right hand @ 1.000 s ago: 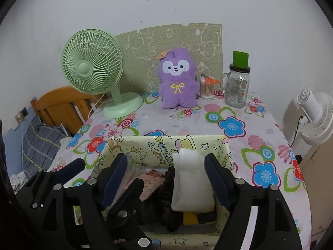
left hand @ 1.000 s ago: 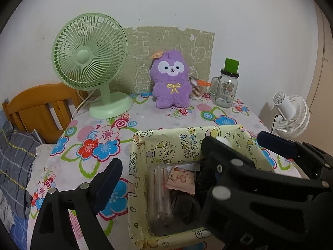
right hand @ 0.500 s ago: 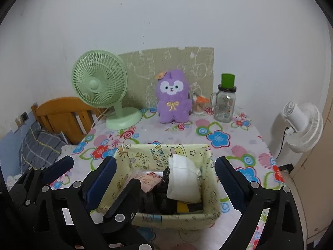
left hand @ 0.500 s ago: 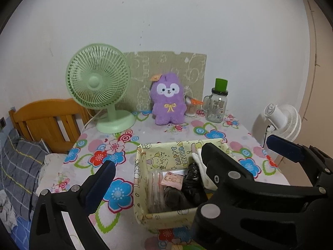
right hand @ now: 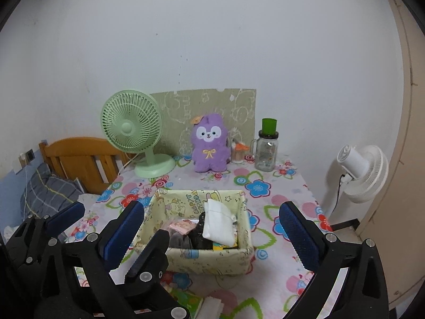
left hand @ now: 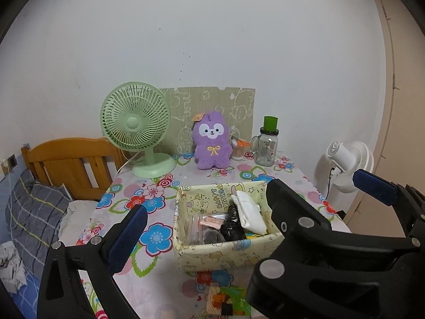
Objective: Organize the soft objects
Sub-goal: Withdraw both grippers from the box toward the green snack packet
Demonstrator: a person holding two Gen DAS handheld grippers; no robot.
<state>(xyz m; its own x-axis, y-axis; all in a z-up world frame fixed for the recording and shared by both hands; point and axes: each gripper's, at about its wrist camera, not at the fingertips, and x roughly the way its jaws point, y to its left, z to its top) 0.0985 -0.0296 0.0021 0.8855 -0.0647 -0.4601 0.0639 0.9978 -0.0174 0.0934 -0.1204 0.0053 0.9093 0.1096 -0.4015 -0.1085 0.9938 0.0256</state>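
A pale yellow cartoon-print box (left hand: 225, 252) (right hand: 212, 260) stands on the flowered table. In it lie a folded white cloth (left hand: 249, 215) (right hand: 219, 224), a black soft item (left hand: 232, 226), a pink packet (left hand: 211, 221) and a clear bag. A purple plush (left hand: 211, 143) (right hand: 209, 145) stands at the back by the wall. My left gripper (left hand: 252, 204) is open and empty, held above and in front of the box. My right gripper (right hand: 212, 228) is open and empty, its fingers either side of the box, nearer the camera.
A green desk fan (left hand: 138, 130) stands back left. A glass jar with a green lid (left hand: 267, 146) and a small cup stand back right. A white floor fan (left hand: 348, 164) is right of the table. A wooden headboard (left hand: 69, 162) and bedding are on the left.
Both grippers have pulled back and up from the box, which now looks smaller and farther. The white cloth stays in the box.
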